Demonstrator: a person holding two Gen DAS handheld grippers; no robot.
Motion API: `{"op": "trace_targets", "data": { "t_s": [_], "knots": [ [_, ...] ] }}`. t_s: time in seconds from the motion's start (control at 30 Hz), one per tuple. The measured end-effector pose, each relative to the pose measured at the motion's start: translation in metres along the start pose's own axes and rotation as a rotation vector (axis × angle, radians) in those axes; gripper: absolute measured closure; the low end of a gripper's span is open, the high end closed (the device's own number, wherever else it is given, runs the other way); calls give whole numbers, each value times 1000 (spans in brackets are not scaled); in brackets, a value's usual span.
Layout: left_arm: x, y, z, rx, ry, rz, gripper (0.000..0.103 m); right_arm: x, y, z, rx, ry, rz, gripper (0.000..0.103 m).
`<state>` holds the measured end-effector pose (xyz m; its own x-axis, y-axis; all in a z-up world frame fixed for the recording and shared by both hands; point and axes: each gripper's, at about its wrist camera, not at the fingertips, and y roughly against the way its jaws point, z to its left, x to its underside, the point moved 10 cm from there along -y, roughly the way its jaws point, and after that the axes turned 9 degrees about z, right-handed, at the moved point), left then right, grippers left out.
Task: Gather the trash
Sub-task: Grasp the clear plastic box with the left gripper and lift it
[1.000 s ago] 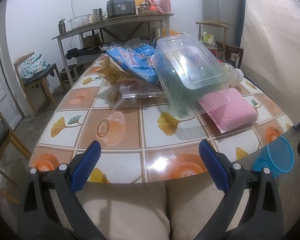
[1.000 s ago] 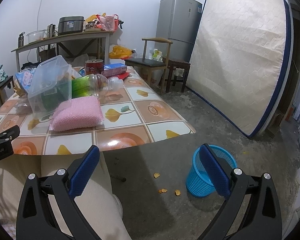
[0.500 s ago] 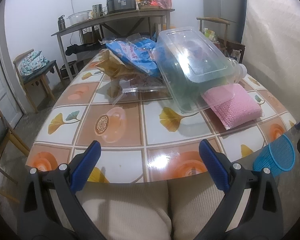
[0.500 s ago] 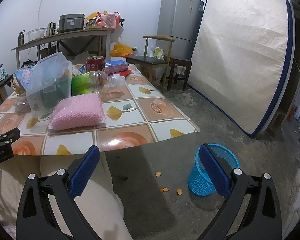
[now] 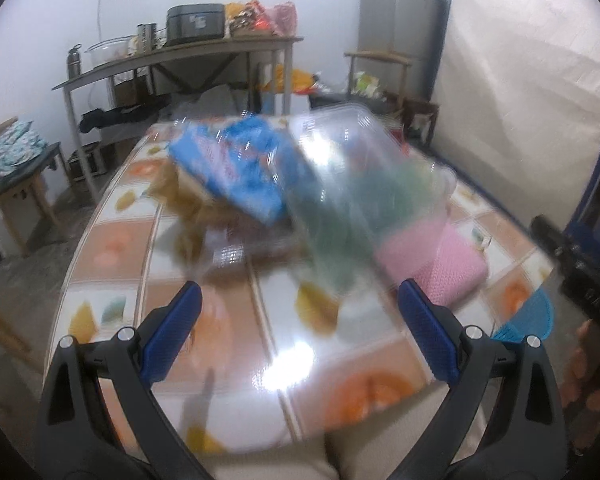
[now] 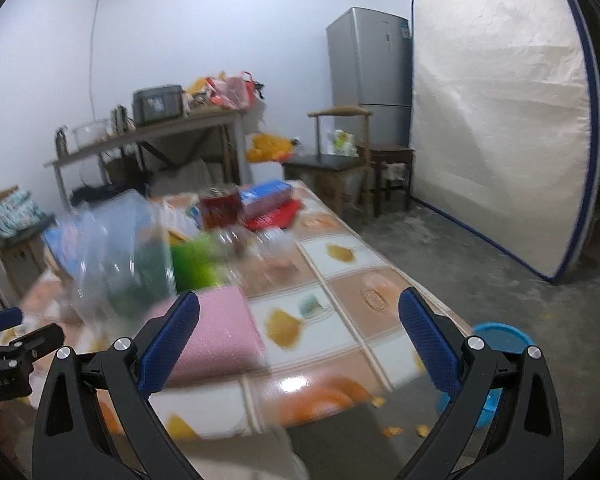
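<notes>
Both views are pretty motion-blurred btw. Nearest thing is the person's lap in cream trousers [image 5: 268, 464], right up against the near edge of the tiled-pattern table [image 5: 204, 320].

Left gripper [image 5: 298, 334] has its blue pads spread wide apart w/ nothing between them, hovering over the near end of the table. Right gripper [image 6: 298, 340] is the same, jaws wide apart and empty, over the table's near right corner. Left gripper also peeks into the right wrist view at the far left edge.

Next up on the table: a pink sponge-like pad [image 6: 216, 336] lying flat near the front edge. Leaning over it is a clear plastic container [image 5: 352, 184], tipped up on its side, w/ something green seen through it. Just beside that, a clear bottle w/ green label [image 6: 220, 256] lying on its side. Left of the container there's a blue snack bag [image 5: 236, 164] on top of brownish crumpled wrappers [image 5: 188, 208].

Further back: a red can [image 6: 220, 204] standing upright, then a blue box [image 6: 266, 196] on something red.

Blue mesh trash basket [image 6: 496, 340] sits on the floor just off the table's right corner, a few orange scraps [image 6: 392, 432] on the concrete near it.

Way back: wooden chair [image 6: 336, 156], grey fridge [image 6: 372, 64], mattress [image 6: 500, 120] leaning on the wall, and a cluttered side table [image 5: 188, 56].
</notes>
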<state>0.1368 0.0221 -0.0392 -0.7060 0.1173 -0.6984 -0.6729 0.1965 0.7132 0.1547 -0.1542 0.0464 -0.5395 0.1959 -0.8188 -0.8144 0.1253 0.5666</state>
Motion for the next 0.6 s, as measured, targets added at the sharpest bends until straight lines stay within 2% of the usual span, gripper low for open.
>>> {"op": "trace_targets", "data": {
  "t_s": [0.07,0.23,0.3,0.37,0.43,0.53,0.6],
  "knots": [
    [-16,-2,-2,54,4,-6,8,-10,-10,8,-40,0,-1,6],
    [-55,-3,-16,275,34,-46,8,-24,-28,21,-111,-7,7,6],
    [-63,-7,-22,337,59,-32,8,-26,-34,22,-120,-11,14,6],
    [-69,-19,-29,377,82,24,8,-28,-42,20,-128,-23,24,6],
    [-73,-28,-35,376,78,58,8,-30,-46,17,-132,-33,26,6],
    [-83,-45,-38,254,44,93,8,-32,-51,11,-135,-55,24,6],
    [-88,-55,-39,145,26,108,8,-31,-57,5,-141,-71,28,6]
  ]
}}
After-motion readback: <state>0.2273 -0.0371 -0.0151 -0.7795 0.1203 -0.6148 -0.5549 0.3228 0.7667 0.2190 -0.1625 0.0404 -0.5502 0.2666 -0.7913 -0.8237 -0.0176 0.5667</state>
